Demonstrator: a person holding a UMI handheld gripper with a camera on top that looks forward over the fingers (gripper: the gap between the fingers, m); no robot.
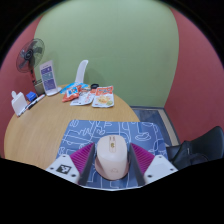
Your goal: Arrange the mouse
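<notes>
Pinkish-beige computer mouse (111, 157), sitting on the near end of a blue-grey patterned mouse mat (105, 132), right between the two fingers of the gripper (111, 166). Looks lined up lengthwise with the fingers, scroll wheel end pointing away toward the far side of the mat. Magenta pads (84, 158) sit close against both flanks of the mouse, left and right. Can't tell for sure whether they're actually squeezing it or just hugging it with a sliver of gap, since the mouse also rests on the mat. So no call on released versus clenched.

Mat covered in white line doodles, lying flat on a round light-wood table (35, 125), running from the fingers out toward the middle of the tabletop.

Beyond the mat, a scatter of orange and white snack packets (91, 96) near the far rim. Just beside those, a blue and white upright thing (80, 75), too small to name properly. Further along that rim, a white rectangular bag or pouch (48, 75) standing up, then a small white box-like item with a blue bit next to it (23, 101) at the edge.

Black standing fan (32, 51) behind the table against the wall. Wall split into green in the middle (115, 40) and reddish panels on both sides. Dark chair-like shape (195, 150) off beside the right finger.
</notes>
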